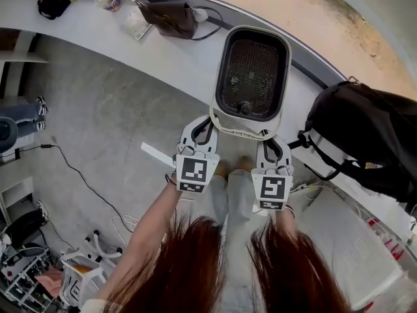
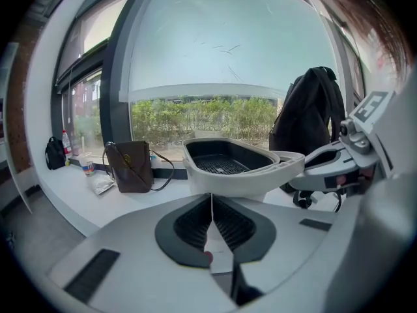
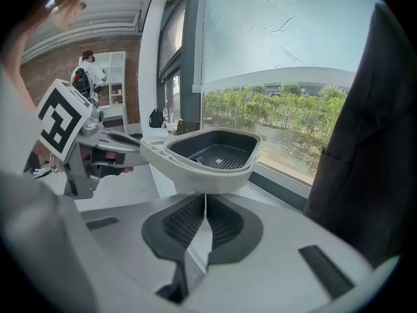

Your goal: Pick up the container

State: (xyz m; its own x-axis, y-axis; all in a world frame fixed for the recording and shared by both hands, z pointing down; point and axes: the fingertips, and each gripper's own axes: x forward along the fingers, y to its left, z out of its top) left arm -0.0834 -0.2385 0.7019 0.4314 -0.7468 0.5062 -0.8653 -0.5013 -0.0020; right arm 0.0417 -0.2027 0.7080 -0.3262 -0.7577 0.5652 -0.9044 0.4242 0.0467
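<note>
Two hand-held tools grip one white container [image 1: 251, 77] between them, seen from above by a camera on the person's head. The container is a deep, rounded basket with a dark inside and a mesh bottom. It is held over the near edge of a long, curved white tabletop [image 1: 130, 38], with its near end out over the grey floor [image 1: 98, 122].

The left tool [image 1: 203, 126] has its jaws pressed together on the left part of the container's near lower edge. The right tool [image 1: 272, 142] has its jaws pressed together on the right part of that same edge. Each tool's own camera shows its dark ribbed pads meeting in a thin line, with the container's white underside directly above the tips.

On the tabletop, a black backpack [image 1: 365, 135] stands just right of the container. A brown handbag [image 1: 171, 18] sits further along on the left, well apart from it. Behind the tabletop is a large window.
</note>
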